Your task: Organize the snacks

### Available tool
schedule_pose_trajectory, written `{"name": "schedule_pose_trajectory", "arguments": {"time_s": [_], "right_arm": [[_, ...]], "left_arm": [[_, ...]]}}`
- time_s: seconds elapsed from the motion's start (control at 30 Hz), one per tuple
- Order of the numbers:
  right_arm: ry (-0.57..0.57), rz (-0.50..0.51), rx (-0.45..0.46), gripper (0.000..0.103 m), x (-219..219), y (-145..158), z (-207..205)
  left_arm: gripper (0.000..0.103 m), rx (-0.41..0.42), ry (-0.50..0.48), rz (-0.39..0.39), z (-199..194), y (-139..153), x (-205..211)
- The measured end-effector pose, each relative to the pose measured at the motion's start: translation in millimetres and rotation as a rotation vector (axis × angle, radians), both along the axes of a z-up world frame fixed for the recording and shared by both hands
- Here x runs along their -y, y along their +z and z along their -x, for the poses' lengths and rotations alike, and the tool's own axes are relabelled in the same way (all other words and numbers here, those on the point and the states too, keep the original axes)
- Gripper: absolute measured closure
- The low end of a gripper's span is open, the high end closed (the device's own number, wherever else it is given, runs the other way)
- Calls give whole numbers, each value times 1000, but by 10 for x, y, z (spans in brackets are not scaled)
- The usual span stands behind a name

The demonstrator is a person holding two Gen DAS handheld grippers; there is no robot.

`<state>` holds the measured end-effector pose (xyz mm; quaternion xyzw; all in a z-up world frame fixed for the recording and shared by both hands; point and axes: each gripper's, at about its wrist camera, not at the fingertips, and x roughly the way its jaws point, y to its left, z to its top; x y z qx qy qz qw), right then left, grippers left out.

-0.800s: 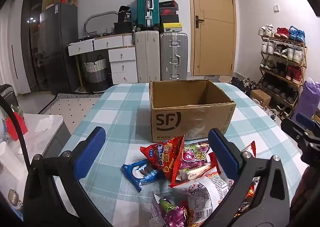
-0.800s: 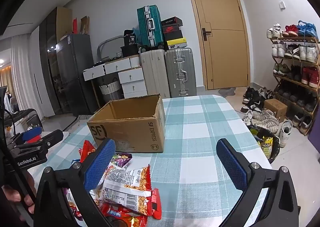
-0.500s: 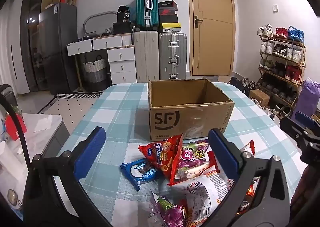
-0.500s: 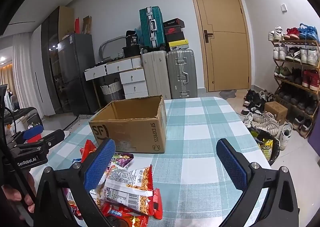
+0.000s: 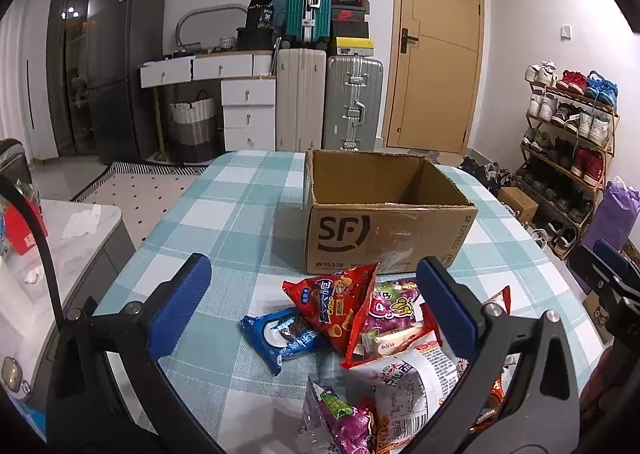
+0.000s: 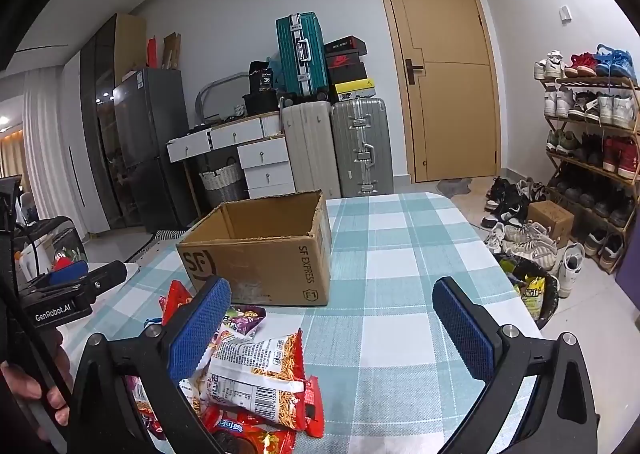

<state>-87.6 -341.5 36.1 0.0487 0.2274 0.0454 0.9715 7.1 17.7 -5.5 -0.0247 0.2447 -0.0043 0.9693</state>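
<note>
The left gripper (image 5: 312, 300) hung low over the counter (image 5: 224, 214) with its blue fingers (image 5: 180, 306) spread wide and gripping nothing. Between and just beyond them, in the lower middle of the left wrist view, lay a heap of snacks: a red chip bag (image 5: 334, 304) leaning over a blue cookie pack (image 5: 280, 338), a purple candy bag (image 5: 394, 304) touching its right side, a white noodle packet (image 5: 412, 386) nearer the lens and a purple sweet pouch (image 5: 340, 418) at the bottom edge. An open cardboard box (image 5: 384, 230) stood just behind the heap, in the centre of the frame; no snack showed inside it.

The right gripper (image 6: 332, 328) was also released, its fingers (image 6: 200, 330) wide apart. In its view the snacks sat at lower left, the noodle packet (image 6: 256, 374) partly behind the left finger, and the box (image 6: 260, 254) stood left of centre. The checked cloth at lower right, by the right finger, was bare. The left gripper (image 6: 66, 286) showed at the far left edge
</note>
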Motion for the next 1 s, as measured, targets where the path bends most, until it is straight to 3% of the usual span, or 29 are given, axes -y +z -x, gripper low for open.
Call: {"name": "schedule_pose_trajectory", "arguments": {"time_s": [0.37, 1.0], "right_arm": [[-1, 0, -5, 0, -2, -9, -5], [31, 26, -2, 0, -66, -16, 19]], "left_arm": [[1, 13, 27, -33, 16, 15, 64], [1, 0, 15, -12, -4, -14, -21]]}}
